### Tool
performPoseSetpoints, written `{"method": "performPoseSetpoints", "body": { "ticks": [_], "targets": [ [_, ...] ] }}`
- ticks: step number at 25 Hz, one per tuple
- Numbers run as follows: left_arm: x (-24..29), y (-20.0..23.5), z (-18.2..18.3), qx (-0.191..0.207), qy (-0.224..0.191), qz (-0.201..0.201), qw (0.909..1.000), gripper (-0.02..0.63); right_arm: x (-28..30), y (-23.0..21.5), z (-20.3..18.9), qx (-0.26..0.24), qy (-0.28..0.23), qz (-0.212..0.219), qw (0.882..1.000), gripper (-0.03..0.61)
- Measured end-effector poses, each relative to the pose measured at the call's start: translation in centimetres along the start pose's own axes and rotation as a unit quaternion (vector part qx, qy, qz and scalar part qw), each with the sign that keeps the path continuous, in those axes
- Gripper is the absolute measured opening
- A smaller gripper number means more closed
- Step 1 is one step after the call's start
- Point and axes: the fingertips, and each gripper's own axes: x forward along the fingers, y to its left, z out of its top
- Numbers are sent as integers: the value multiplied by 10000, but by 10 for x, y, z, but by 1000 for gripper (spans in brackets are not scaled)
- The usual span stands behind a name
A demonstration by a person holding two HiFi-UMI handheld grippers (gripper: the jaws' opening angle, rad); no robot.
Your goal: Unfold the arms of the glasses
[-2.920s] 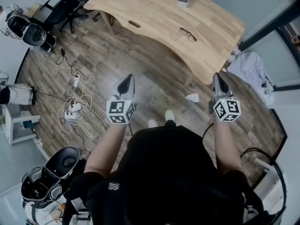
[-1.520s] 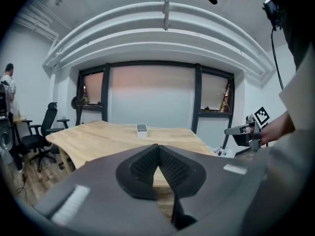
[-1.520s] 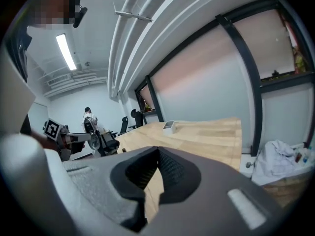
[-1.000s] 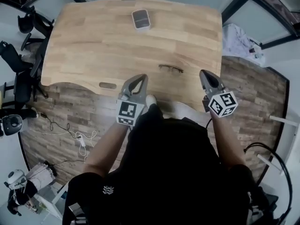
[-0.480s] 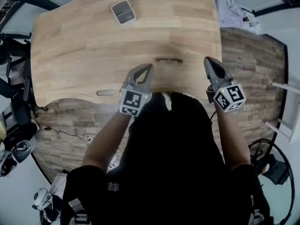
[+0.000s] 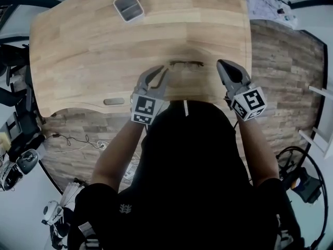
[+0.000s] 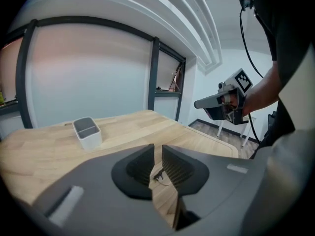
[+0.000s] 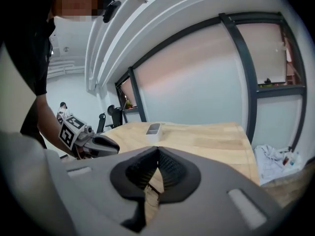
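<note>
We hover beside the glasses [image 6: 186, 63] on the bench [image 6: 93, 40]
They lie near its front edge between our left tongs [image 6: 162, 71], slightly apart, and right tongs [image 6: 220, 63], pressed together

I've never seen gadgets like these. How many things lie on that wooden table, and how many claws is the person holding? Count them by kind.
Thin dark-framed glasses: 1
Small white rectangular container: 1
Grey handheld claws: 2, the left claw and the right claw
Total: 4
</note>
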Motion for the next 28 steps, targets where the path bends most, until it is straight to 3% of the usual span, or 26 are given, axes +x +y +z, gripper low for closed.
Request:
{"method": "performPoseSetpoints", "body": {
  "ticks": [7, 12, 19, 28],
  "targets": [
    [10, 19, -26, -391, 44, 390, 9985, 55, 51, 16, -34, -495, 512, 664, 9952, 0],
    [12, 26, -40, -625, 81, 812, 9947, 31, 83, 38, -59, -881, 880, 1348, 9830, 0],
    [5, 28, -59, -856, 90, 994, 9913, 9, 116, 59, -105, -1654, 1785, 2113, 9466, 2],
    [-12, 40, -82, -1130, 149, 1341, 9844, 9, 139, 75, -128, -2277, 2218, 2515, 9142, 43]
  ]
}}
